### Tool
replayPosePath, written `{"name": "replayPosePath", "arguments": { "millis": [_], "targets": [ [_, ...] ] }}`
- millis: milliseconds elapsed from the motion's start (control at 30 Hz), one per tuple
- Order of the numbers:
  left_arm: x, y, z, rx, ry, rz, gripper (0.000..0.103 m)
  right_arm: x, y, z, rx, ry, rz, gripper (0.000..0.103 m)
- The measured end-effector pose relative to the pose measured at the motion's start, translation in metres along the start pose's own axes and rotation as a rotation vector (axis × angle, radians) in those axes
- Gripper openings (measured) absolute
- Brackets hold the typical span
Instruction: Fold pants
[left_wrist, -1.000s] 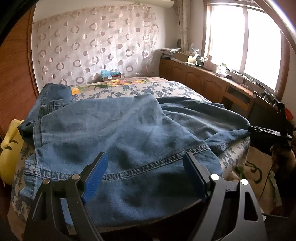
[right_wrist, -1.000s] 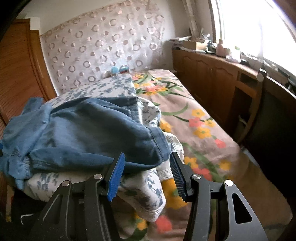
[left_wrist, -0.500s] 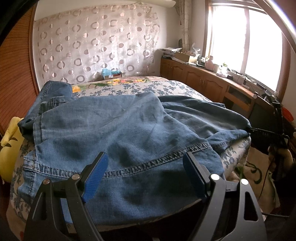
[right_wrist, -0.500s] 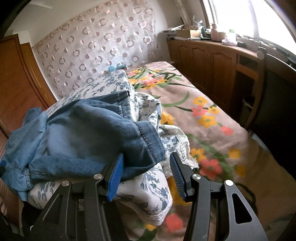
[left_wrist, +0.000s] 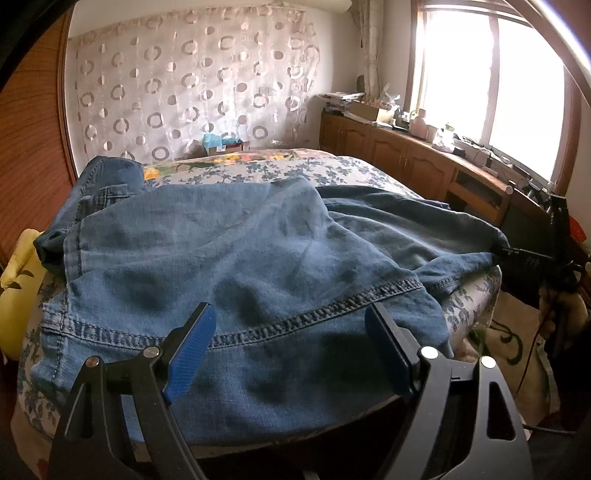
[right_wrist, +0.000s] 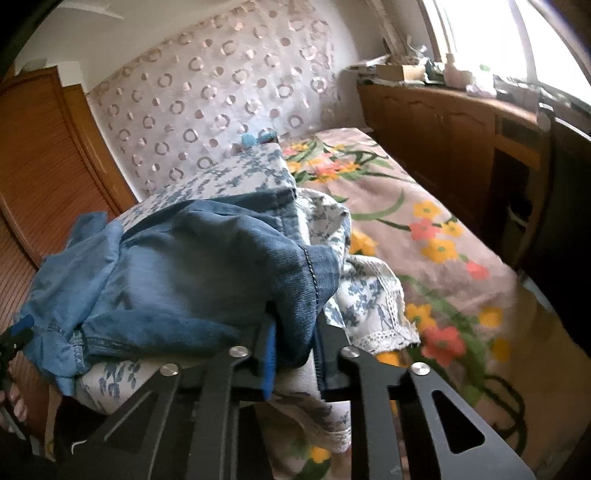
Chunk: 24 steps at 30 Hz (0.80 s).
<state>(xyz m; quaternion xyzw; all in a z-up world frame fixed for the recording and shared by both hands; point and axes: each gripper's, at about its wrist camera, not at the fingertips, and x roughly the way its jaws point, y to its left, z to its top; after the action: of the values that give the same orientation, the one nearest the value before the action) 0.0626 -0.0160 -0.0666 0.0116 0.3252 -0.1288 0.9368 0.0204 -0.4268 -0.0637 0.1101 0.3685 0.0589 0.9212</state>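
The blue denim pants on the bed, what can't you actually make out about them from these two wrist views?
- Right wrist view: the blue denim pants have a hem corner clamped in the right gripper, whose jaws have just been closing; the pads hide the pinched cloth.
- Left wrist view: the near hem is covered by the open left gripper and its frame.
- Both views: the waistband end is bunched, so the top cannot be read.
- Cabinet-top clutter: too small, washed out.
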Motion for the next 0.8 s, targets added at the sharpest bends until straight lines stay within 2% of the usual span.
{"name": "replayPosePath", "arguments": {
  "millis": [233, 400, 633, 800],
  "targets": [
    [-0.002, 0.002, -0.002, -0.007, -0.011, 0.007, 0.083, -0.034, 0.007, 0.017, -0.045, -0.136, 0.015, 0.01],
    [-0.011, 0.009, 0.0, -0.021, -0.033, 0.015, 0.083, -0.055, 0.032, 0.039, -0.135, -0.199, 0.055, 0.009],
    [-0.029, 0.024, 0.003, -0.04, -0.074, 0.036, 0.083, -0.069, 0.107, 0.067, -0.316, -0.264, 0.183, 0.008],
    [-0.04, 0.038, 0.001, -0.063, -0.092, 0.057, 0.083, -0.071, 0.171, 0.078, -0.442, -0.276, 0.323, 0.008]
  ]
}}
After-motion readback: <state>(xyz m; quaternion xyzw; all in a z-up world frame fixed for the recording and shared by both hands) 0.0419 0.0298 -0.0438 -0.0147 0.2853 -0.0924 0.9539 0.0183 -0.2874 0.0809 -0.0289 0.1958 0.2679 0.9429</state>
